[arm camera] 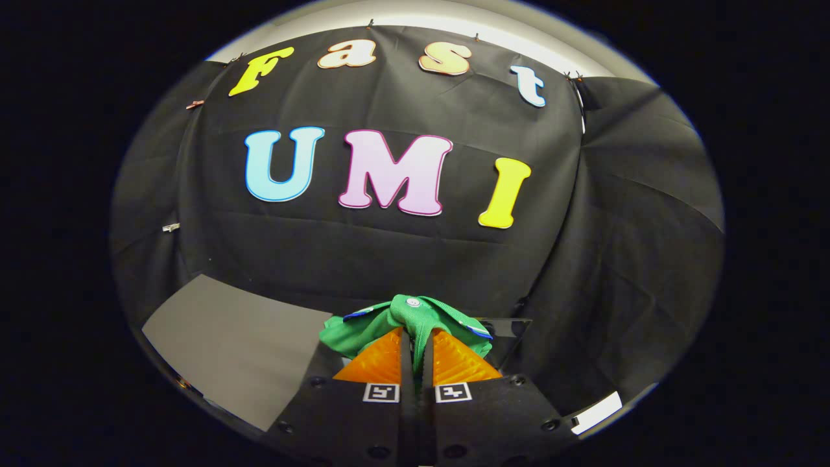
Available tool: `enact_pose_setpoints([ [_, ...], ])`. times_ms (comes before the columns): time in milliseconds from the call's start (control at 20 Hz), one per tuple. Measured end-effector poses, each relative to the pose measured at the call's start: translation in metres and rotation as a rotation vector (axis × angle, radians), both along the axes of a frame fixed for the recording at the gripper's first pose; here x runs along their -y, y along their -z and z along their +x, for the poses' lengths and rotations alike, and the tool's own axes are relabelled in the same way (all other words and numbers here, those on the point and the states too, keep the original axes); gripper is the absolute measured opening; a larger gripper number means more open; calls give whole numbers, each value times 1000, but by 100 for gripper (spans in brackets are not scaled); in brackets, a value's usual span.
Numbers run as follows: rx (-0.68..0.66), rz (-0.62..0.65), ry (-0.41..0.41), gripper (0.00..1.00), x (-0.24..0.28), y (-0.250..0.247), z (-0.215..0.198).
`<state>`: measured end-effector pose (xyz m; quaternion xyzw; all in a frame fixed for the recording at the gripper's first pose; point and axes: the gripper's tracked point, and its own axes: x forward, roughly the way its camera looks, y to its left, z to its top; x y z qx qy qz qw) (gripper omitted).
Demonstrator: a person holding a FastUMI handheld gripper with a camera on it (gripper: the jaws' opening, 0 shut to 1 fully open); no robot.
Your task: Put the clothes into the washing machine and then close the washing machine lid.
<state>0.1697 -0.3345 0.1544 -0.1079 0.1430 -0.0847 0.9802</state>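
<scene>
I've got the gripper (415, 353) pinched narrow on the green garment (415, 314), fabric bunched between and just ahead of the fingers, lifted in front of the booth wall — pickup done I think, but drop-in & lid-close are left.

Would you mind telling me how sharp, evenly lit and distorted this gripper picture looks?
Gripper view: strong fisheye bending, the cloth wall bulging outward; focus crisp on the green garment pinched in the claw; lighting soft and even, no hard shadows; slight glare on a glossy dark panel just beyond the garment.
</scene>
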Motion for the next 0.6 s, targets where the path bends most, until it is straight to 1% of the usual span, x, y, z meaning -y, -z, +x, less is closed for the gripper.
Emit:
enact_pose_setpoints([
  [300,-26,16,51,5,47,24,13],
  [600,-83,25,63,5,72,73,20],
])
